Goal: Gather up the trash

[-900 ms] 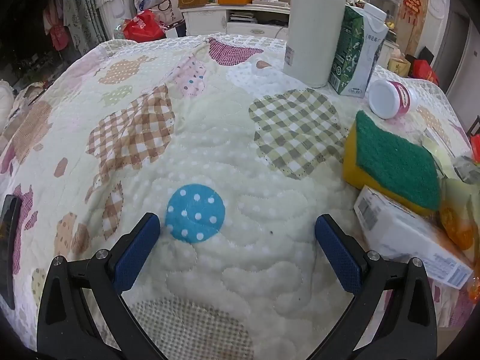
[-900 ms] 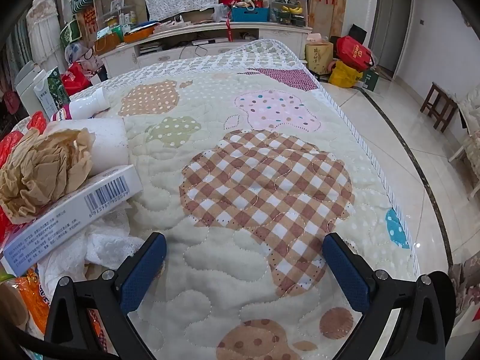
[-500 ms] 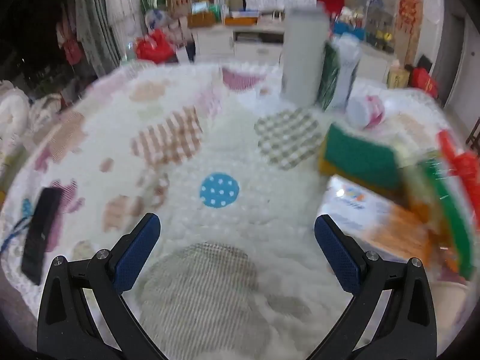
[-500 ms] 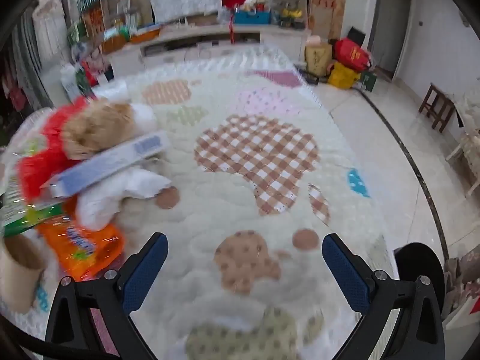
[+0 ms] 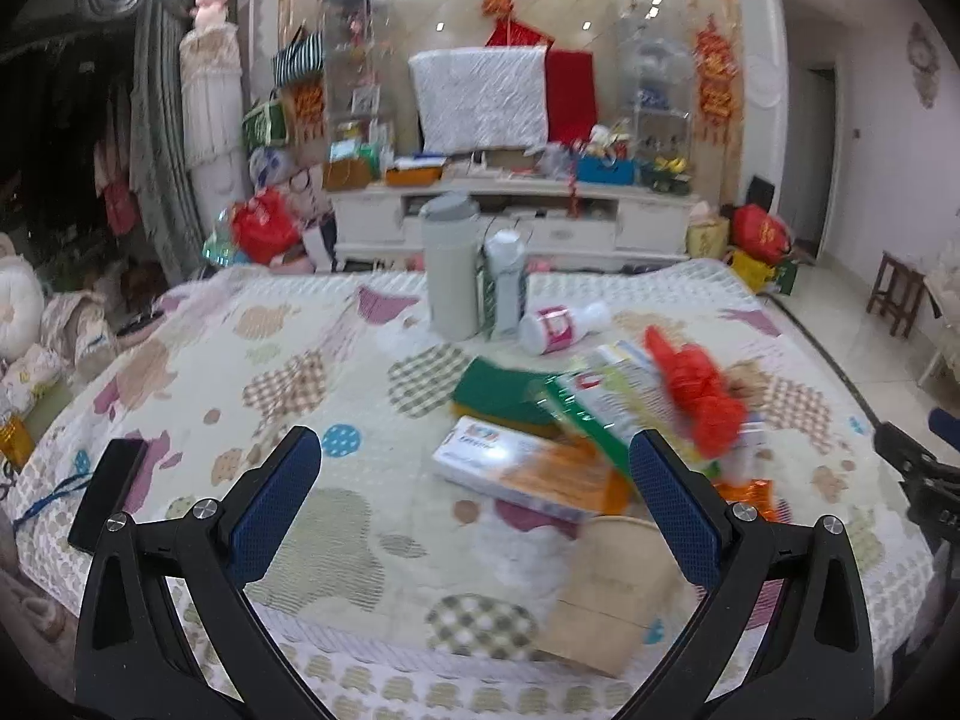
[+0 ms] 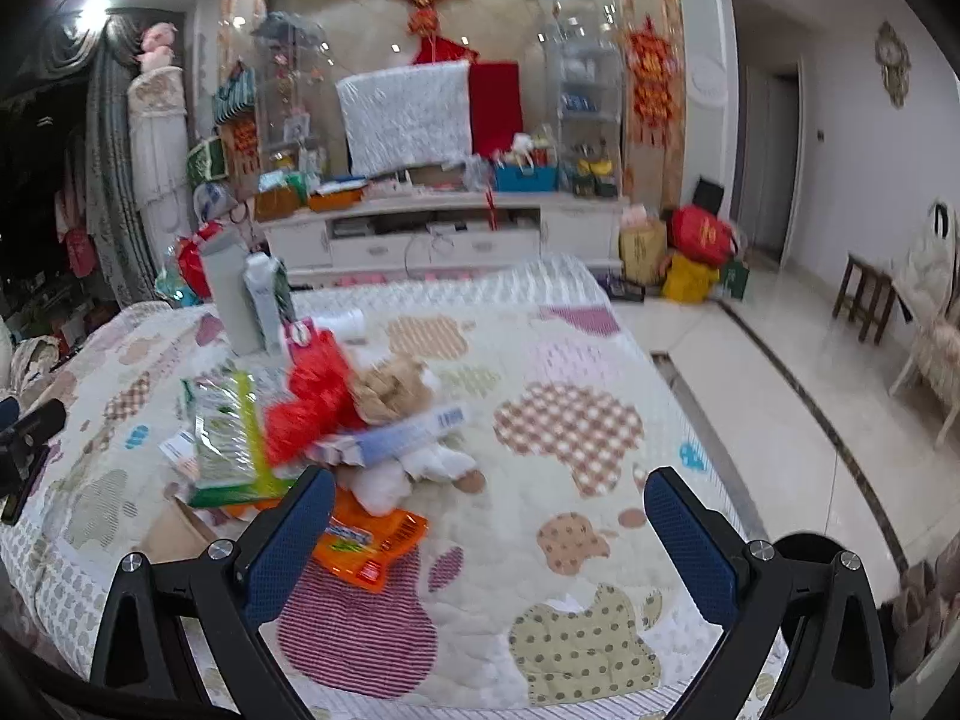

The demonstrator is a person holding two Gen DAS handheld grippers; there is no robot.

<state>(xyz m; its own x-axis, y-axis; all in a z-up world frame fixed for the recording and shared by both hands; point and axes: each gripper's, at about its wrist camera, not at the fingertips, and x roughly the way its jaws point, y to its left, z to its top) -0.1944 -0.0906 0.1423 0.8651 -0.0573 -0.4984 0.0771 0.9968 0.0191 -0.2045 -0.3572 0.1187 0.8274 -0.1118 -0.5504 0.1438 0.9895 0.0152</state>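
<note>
a black flat device (image 5: 107, 495) at the near left edge of the quilt (image 5: 288, 324) is seen only in the left wrist view, as is the green scouring sponge (image 5: 498, 391) on its yellow base. a wooden stool (image 6: 864, 300) is seen in both views; only the right wrist view takes in the long stretch of glossy tiled floor (image 6: 780, 420) beside the bed.

the trash lies in a loose heap at the middle of the quilt: a crumpled red plastic bag (image 6: 315, 402) on top, touching a wad of tan paper (image 6: 390, 387); a green-edged crinkled packet (image 6: 231, 438) to its left; a long pale box with a barcode (image 6: 414, 429) under the paper; white tissue (image 6: 414, 471); an orange foil wrapper (image 6: 369, 537) nearest the right gripper (image 6: 486, 537). a brown paper cup (image 5: 612, 588) lies on its side at the near edge, and a white and orange carton (image 5: 510, 465) sits beside the sponge.

the quilt is soft, stitched in wavy lines, with gingham and dotted patches. a tall grey cylinder (image 5: 450, 276) stands upright behind the heap, a milk carton (image 5: 501, 285) touching it.

both the left gripper (image 5: 474, 501) and the right one are spread fully wide, with nothing held.
</note>
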